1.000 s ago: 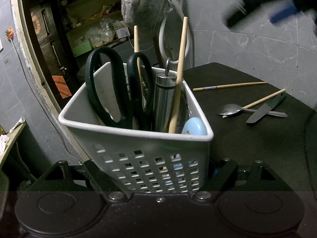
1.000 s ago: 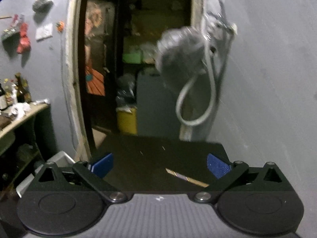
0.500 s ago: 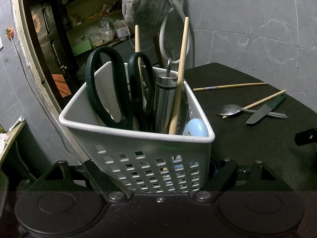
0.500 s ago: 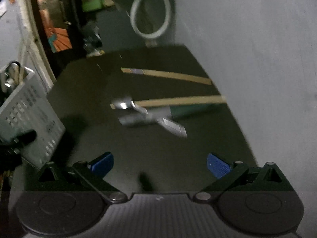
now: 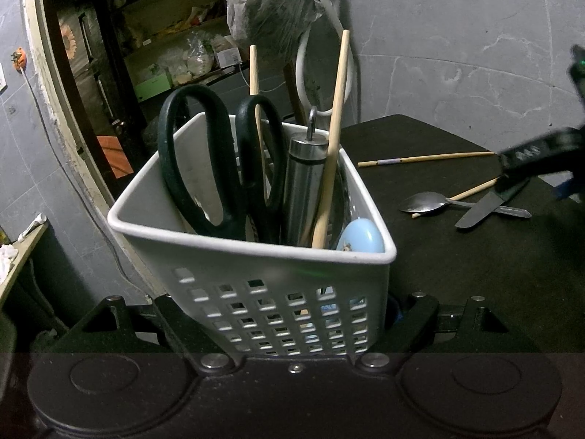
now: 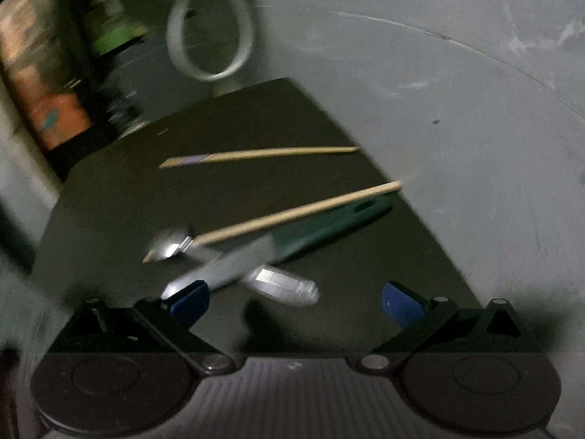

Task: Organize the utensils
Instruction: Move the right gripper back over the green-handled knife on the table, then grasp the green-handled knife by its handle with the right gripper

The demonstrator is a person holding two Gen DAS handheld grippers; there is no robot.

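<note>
My left gripper is shut on the lower part of a white perforated basket, one finger on each side. Black scissors, a steel cylinder, two wooden chopsticks and a light-blue rounded thing stand in the basket. On the black table lie a green-handled knife, a metal spoon and two loose chopsticks. My right gripper is open just above the knife blade and the spoon handle, holding nothing. In the left wrist view the right gripper shows blurred at the right edge.
A grey wall borders the table's far and right sides. A bagged bundle and a white hose loop hang past the far corner. A doorway with cluttered shelves opens to the left.
The right gripper tipped down from facing the doorway and dropped close over the knife and spoon; it now enters the left wrist view at the right. The left gripper and basket stayed put.
</note>
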